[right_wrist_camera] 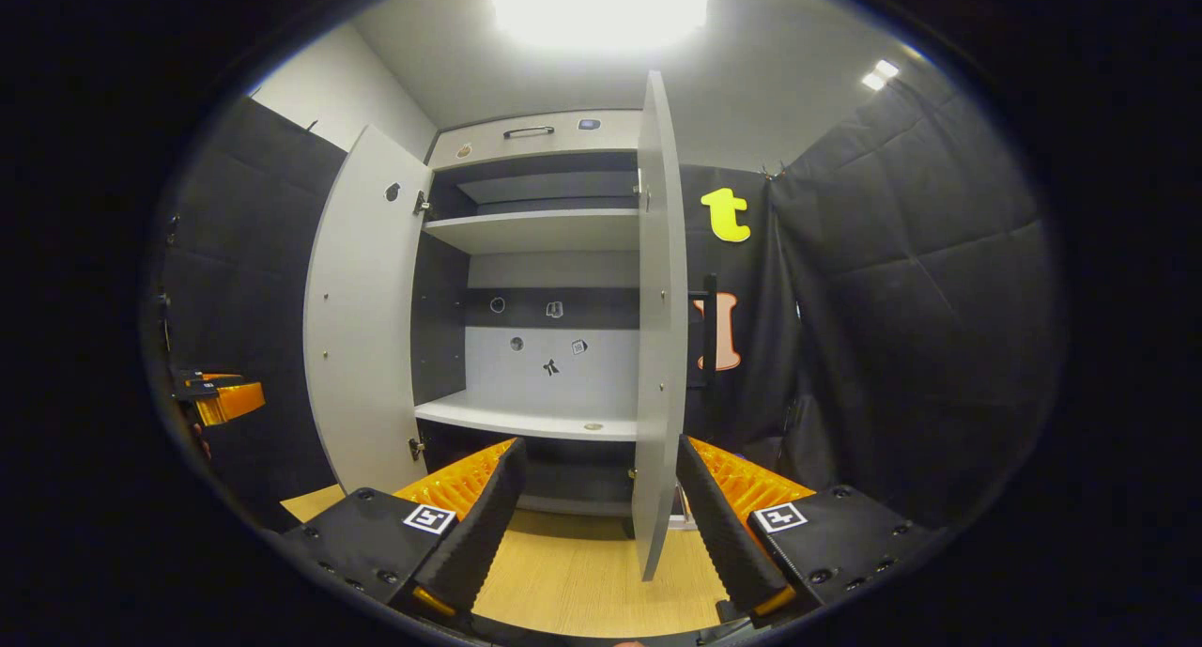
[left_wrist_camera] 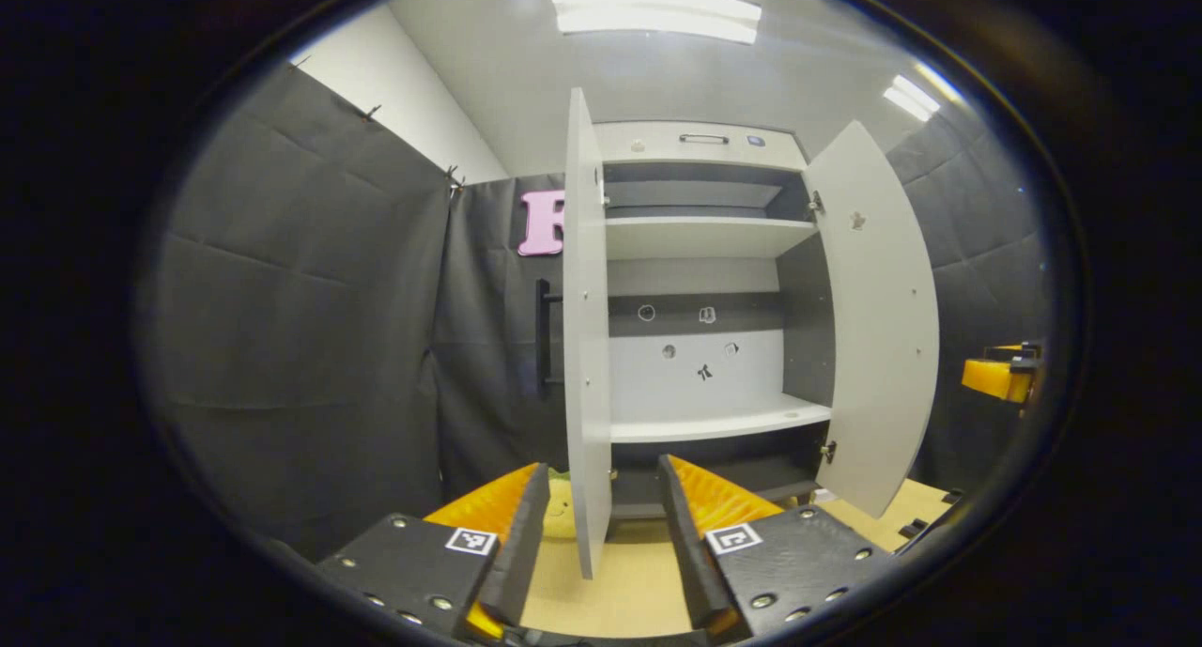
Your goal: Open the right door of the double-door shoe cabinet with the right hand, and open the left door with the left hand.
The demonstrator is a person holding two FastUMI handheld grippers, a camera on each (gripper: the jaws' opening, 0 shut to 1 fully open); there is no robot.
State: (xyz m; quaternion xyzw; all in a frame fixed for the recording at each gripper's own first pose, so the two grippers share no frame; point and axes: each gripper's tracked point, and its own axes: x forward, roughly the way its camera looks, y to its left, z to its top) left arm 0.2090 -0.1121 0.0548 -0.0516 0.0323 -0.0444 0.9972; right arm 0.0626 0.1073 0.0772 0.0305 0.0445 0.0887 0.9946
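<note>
**Both cabinet doors swung open, grippers backed off**

Left gripper (left_wrist_camera: 601,534): fingers spread wide, holding nothing. The edge of the pale grey left door panel (left_wrist_camera: 584,346) stands edge-on in line with the gap between the fingers, but farther off; no pad appears to touch it. The door's black bar handle (left_wrist_camera: 543,332) shows on the outer face, just beyond the panel.

Right gripper (right_wrist_camera: 596,525): also spread wide and empty. The pale grey right door panel (right_wrist_camera: 660,328) stands edge-on ahead of its gap in the same way, apart from the fingers. Its black bar handle (right_wrist_camera: 711,332) sits on the far face.

Outward: the white double-door shoe cabinet (left_wrist_camera: 700,145) is open to view, with white shelves (left_wrist_camera: 704,237) and a dark interior; nothing large is stored on them. The cabinet stands on a light wood-grain floor (right_wrist_camera: 573,572). In the left gripper view the right door (left_wrist_camera: 878,318) hangs well open; in the right gripper view the left door (right_wrist_camera: 362,318) does too. A small yellow soft object (left_wrist_camera: 559,516) lies low behind the left door; hard to identify.

Progress, judged: both doors look fully open, so the task appears essentially done. Nothing left beyond withdrawing the tools.
</note>
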